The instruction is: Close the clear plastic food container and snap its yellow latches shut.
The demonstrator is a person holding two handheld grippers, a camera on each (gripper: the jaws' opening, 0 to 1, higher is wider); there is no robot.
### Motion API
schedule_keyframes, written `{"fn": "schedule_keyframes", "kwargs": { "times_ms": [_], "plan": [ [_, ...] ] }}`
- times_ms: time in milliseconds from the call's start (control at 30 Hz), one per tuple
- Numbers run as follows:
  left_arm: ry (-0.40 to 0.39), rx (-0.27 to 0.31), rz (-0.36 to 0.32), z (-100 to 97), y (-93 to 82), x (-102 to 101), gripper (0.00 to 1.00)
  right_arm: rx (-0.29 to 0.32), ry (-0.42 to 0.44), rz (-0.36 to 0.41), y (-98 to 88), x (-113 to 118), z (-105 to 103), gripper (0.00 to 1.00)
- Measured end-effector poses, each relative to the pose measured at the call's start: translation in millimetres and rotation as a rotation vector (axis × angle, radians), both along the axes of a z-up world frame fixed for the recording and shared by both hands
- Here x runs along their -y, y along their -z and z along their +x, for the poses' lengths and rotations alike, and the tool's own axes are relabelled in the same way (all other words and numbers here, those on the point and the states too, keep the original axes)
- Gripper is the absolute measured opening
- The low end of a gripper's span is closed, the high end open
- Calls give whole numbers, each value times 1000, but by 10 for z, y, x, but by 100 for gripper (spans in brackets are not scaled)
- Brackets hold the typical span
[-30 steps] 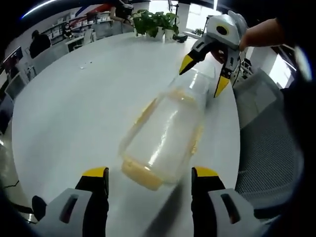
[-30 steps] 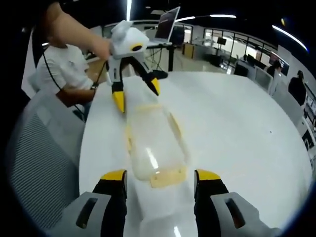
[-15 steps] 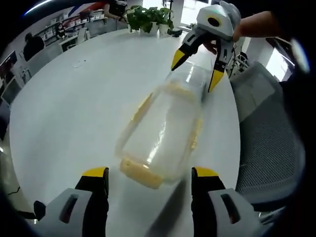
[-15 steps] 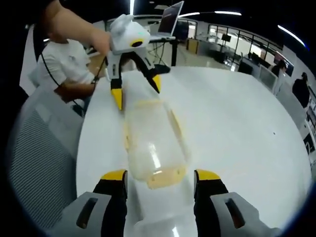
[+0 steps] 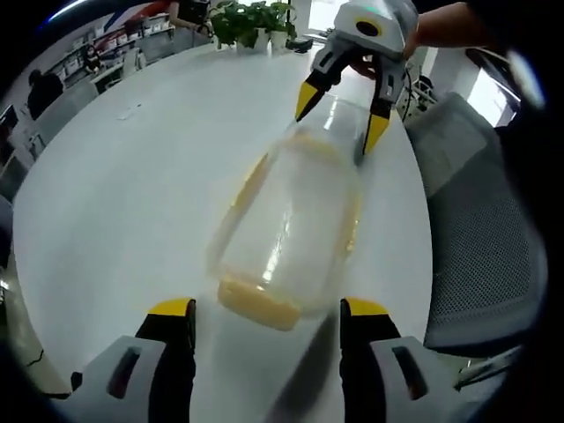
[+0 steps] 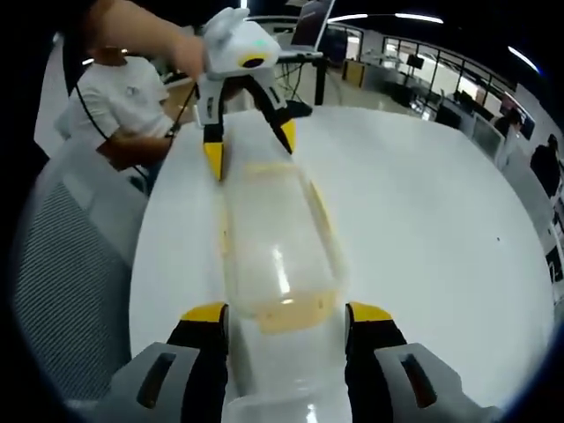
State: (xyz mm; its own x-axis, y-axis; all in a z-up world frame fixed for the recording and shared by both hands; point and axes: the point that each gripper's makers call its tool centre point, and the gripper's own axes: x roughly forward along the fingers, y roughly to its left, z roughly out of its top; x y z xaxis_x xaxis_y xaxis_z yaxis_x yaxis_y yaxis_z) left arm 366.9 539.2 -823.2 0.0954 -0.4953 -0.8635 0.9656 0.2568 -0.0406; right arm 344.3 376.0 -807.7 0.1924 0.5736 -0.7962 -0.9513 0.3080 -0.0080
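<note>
An open-plan office with desks, potted plants (image 5: 251,18) and seated people lies behind a large white round bench (image 5: 132,176). The clear container (image 5: 291,220) rests on the bench near its edge, beside a grey mesh chair (image 5: 476,229), with its long axis running straight from one hand-held gripper to the other.

In the left gripper view, the left hand-held gripper (image 5: 264,310) has its jaws spread wide and holding nothing, on either side of the near short end of the container, where a yellow latch (image 5: 260,304) sits just ahead of the tips. At the far end the right hand-held gripper (image 5: 339,119) comes down with its jaws likewise apart, straddling the other short end; I cannot tell whether its tips touch the plastic.

The right gripper view gives the reverse: the right hand-held gripper's own jaws bracket an end latch (image 6: 286,315), and the left hand-held gripper stands at the far end. This view shows the yellow strips along the long sides more plainly, and a seated person (image 6: 119,106) and a laptop (image 6: 308,26) beyond.

Each hand-held gripper looks about equally close to its own end latch, so the next move likely turns on pressing at the two ends. Whether the lid is fully seated is unclear.
</note>
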Motion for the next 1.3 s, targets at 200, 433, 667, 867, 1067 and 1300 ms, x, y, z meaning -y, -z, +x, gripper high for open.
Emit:
{"fn": "schedule_keyframes", "kwargs": {
  "times_ms": [200, 433, 667, 867, 1067, 1300],
  "plan": [
    [36, 2, 15, 16, 35, 11, 63, -2, -10, -17, 22, 5, 42, 52],
    [96, 12, 63, 32, 86, -33, 59, -5, -21, -26, 47, 1, 44, 52],
    [152, 29, 78, 23, 105, -29, 58, -9, -44, -54, 100, -6, 23, 52],
    [188, 52, 84, 33, 108, -7, 58, -8, -55, -81, 132, -22, 23, 52],
    [212, 39, 93, 0, 115, -3, 54, -12, -68, -101, 174, -22, 9, 50],
    [264, 39, 117, 7, 117, -18, 53, -20, -61, -117, 204, 3, 37, 50]
  ]
}}
